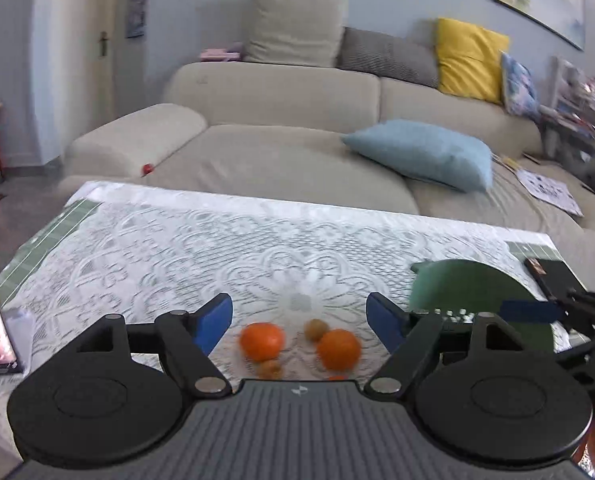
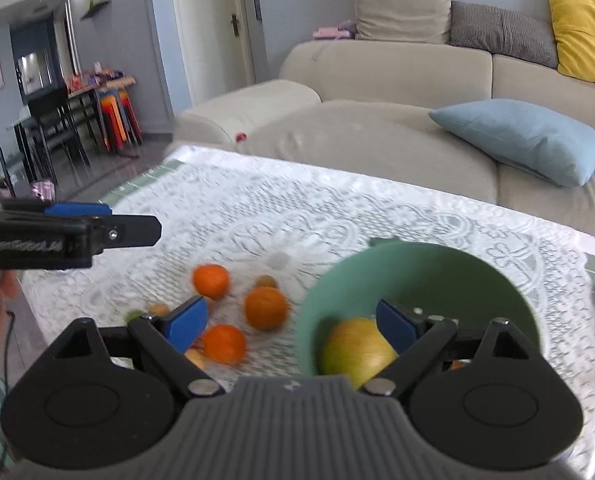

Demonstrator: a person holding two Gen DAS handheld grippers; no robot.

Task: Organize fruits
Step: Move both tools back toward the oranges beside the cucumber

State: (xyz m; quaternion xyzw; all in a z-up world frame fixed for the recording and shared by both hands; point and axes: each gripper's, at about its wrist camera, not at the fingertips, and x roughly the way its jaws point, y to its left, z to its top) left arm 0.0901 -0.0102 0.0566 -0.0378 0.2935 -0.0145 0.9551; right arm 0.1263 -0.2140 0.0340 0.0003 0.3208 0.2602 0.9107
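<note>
I take the round pale-green bowl (image 2: 417, 280) on the white lace tablecloth (image 2: 297, 208) as my landmark. Inside it, against its near wall, lies a yellow-green apple (image 2: 355, 350).

My right gripper (image 2: 293, 322) hangs over the bowl's left rim with its blue-padded fingers (image 2: 185, 324) spread wide and nothing between the pads; one finger is over the bowl's inside, the other over the cloth to the bowl's left.

Left of the bowl, on the cloth, three round orange mandarins (image 2: 266, 307) lie loosely grouped, blurred in the picture. Among them sit a few small tan-brown fruits (image 2: 266, 281), too smeared for me to name, and a small green one (image 2: 135, 315) farther left.

My left gripper (image 1: 299, 320) is also left of the bowl, above the cloth, its fingers standing wide apart and holding nothing. In its own view two of the mandarins lie on the cloth beneath the gap.

A beige sofa (image 1: 277, 96) stands beyond the table's far side, carrying a light-blue cushion (image 1: 421, 152).
</note>
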